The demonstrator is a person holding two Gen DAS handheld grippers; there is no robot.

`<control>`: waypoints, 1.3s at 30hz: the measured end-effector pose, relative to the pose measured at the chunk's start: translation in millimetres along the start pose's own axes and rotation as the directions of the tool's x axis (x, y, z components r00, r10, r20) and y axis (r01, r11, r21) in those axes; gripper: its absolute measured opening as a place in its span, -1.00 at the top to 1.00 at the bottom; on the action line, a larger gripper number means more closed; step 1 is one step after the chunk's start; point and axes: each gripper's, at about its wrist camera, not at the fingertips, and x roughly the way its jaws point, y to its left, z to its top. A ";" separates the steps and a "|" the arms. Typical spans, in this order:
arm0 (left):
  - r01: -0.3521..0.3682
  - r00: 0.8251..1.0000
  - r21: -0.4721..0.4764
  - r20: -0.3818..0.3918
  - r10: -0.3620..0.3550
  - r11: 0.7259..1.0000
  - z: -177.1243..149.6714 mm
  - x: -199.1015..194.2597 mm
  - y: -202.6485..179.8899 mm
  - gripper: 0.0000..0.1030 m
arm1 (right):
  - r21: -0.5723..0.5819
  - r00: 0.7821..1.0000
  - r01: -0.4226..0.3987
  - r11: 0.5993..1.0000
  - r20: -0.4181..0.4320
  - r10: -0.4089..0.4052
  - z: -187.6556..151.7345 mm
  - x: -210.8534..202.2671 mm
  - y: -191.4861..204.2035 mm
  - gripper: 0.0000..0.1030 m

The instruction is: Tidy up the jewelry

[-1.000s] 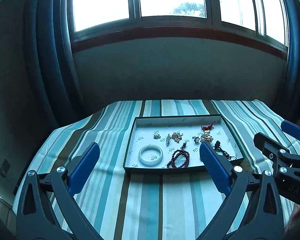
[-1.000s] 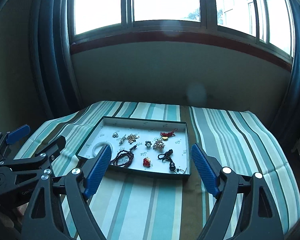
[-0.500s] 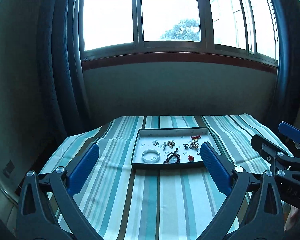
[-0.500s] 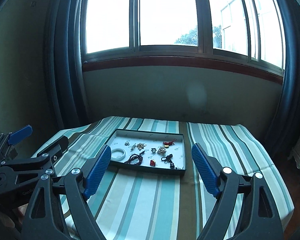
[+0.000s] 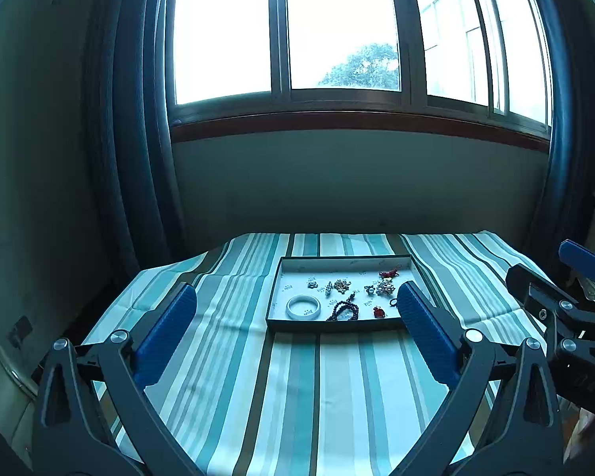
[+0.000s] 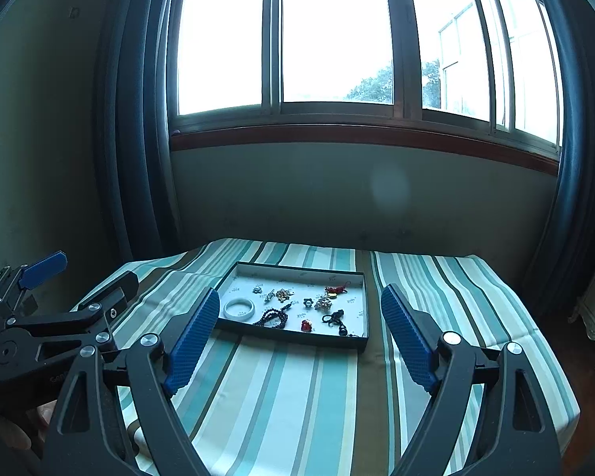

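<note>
**Both pairs of jaws drawn back from the tray, wide and empty**

A second ago the tray filled the middle of both my views, my blue pads framing its near corners. Now it sits small and farther off, and I see more striped cloth in front of me and far more window above. In the last half second the view barely changes.

My left gripper (image 5: 297, 329) stands wide with nothing between the pads. My right gripper (image 6: 301, 329) is just as wide, also empty. Each shows at the edge of the other's view, side by side and apart.

The tray (image 6: 297, 335) lies flat on the striped tablecloth (image 5: 337, 388), toward the far middle of the table. The jewelry lies loose inside it: a white bangle (image 5: 303, 306) at the near left, a dark bead bracelet (image 5: 343, 311) just beside it on the right, a small red piece (image 5: 379, 311) near the front wall, a red-corded charm (image 5: 388, 274) toward the far right, and small metal pieces (image 5: 341, 286) across the middle, too small to name.

Bare cloth lies on every side of the tray, widest between its front wall and my pads. The cloth drops off the table's left and right edges. Beyond the far edge stands the wall under the window (image 6: 329, 39).
</note>
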 end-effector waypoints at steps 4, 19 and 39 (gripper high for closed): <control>0.000 1.000 0.001 0.000 0.000 1.000 -0.6 -0.6 0.3 -0.96 | -0.001 1.000 -0.002 1.000 0.000 0.002 -0.8 -0.4 0.6 -0.60; -0.006 1.000 -0.014 -0.003 0.006 1.000 -3.0 -0.4 4.4 -0.96 | -0.001 1.000 -0.004 1.000 0.004 0.004 -2.2 -3.0 2.6 -0.60; -0.028 1.000 -0.023 0.011 0.028 0.999 -4.9 -3.4 5.8 -0.96 | -0.002 1.000 -0.004 1.000 0.003 0.004 -2.1 -2.7 4.1 -0.60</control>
